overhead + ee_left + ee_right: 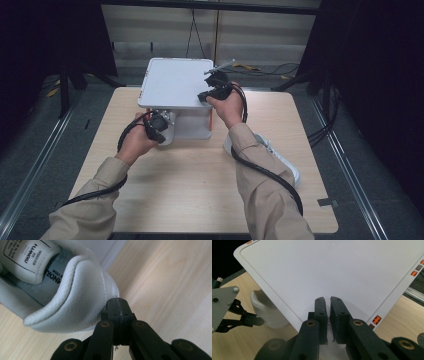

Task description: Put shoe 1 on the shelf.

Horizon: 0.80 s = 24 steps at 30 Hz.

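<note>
A white shoe box (pixel 192 127) stands at the table's far middle, its white lid (pixel 175 82) raised and roughly level above it. My right gripper (pixel 204 96) is shut on the lid's (pixel 324 270) near edge, with the jaws (pixel 327 305) pinching the thin panel. A white shoe (pixel 167 131) sits at the box's front left, under the lid. In the left gripper view my left gripper (pixel 117 307) is shut at the back seam of the shoe's heel (pixel 75 302). The right gripper view shows that gripper (pixel 259 320) touching the shoe (pixel 264 310).
A second white shoe (pixel 280 160) lies on the wooden table (pixel 190 185) at the right, partly behind my right forearm. Black cables trail from both grippers along my sleeves. Dark stands and floor rails surround the table.
</note>
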Available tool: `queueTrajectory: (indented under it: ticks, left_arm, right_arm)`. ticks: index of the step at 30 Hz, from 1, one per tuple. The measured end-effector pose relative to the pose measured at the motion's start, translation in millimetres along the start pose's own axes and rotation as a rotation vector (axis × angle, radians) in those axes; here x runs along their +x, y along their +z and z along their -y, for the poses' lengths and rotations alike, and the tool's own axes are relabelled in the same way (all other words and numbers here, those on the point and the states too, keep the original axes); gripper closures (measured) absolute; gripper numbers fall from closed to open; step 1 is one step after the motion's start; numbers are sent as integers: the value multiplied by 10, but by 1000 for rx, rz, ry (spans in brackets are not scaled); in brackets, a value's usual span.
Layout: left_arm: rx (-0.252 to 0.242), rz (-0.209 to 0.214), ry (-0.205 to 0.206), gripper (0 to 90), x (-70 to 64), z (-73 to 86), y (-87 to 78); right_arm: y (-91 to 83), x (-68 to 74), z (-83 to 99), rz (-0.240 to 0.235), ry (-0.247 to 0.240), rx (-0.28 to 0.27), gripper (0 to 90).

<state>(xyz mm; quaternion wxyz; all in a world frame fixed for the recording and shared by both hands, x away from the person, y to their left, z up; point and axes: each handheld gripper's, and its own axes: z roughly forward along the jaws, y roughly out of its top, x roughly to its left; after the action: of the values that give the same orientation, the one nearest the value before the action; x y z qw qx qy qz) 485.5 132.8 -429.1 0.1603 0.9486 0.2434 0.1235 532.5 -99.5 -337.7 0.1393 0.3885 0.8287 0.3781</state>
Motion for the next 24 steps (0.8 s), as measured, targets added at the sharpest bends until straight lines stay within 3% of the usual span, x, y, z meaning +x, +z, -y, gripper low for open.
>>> queueTrajectory:
  ticks: [11, 13, 15, 20, 24]
  left_arm:
    - [-45, -15, -46, 900, 37, -35, 51]
    - [-55, -37, -50, 900, 47, -35, 54]
    - [-64, -28, -74, 900, 59, -40, 58]
    - [-67, -22, -86, 900, 58, -27, 56]
    - [-79, 31, -122, 881, 43, 21, -37]
  right_arm:
    - [2, 20, -18, 14, -20, 14, 838]
    - [2, 15, -16, 11, -16, 12, 838]
    - [2, 13, -17, 10, -15, 12, 838]
    - [4, 20, -22, 12, -14, 14, 838]
    - [-3, 7, -2, 8, -1, 1, 836]
